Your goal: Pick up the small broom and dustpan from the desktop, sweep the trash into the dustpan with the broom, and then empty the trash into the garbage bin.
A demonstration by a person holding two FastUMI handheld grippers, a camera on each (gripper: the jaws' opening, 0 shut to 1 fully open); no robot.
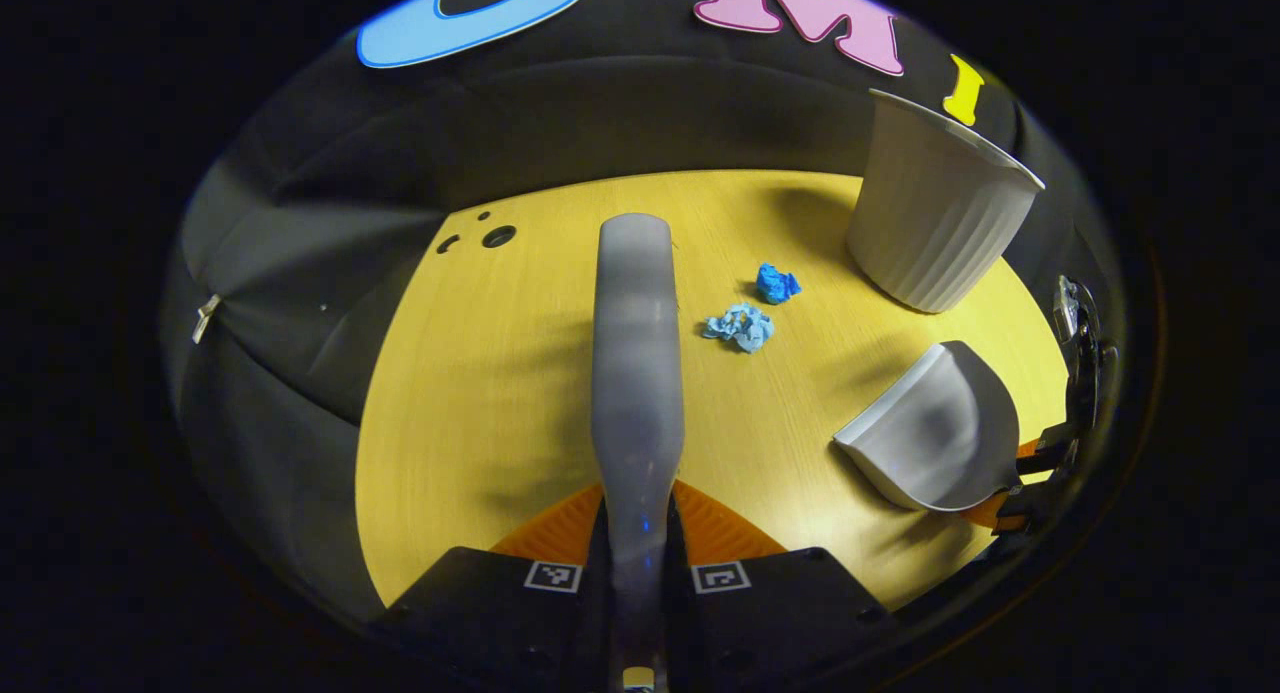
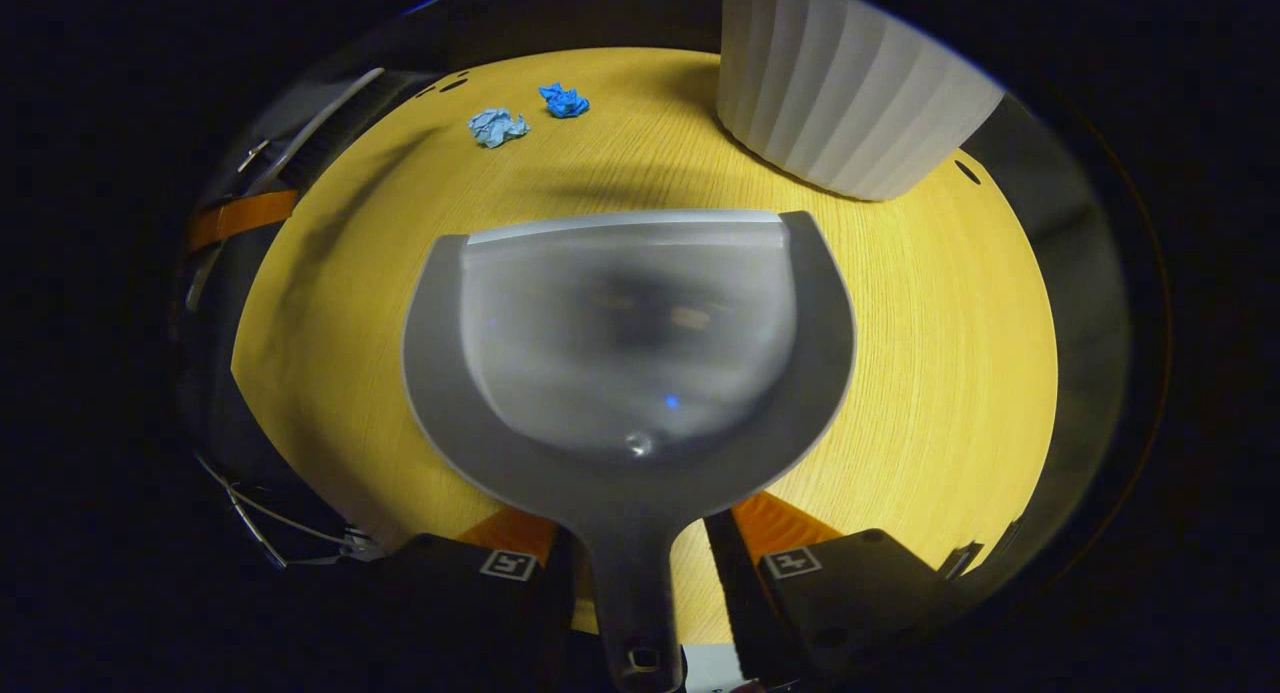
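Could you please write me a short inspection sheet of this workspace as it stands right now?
Surface: yellow wood-grain desktop, small holes near its far edge.
Job's things: broom held by its handle; dustpan held by its handle, pan bare inside; two crumpled blue paper scraps lying apart on the desktop; white ribbed garbage bin upright.
Clutter: nothing seen.
Grippers: left gripper shut on the broom; right gripper shut on the dustpan.
Cables: thin wires at the desk's edge.
Surroundings: black cloth wall.
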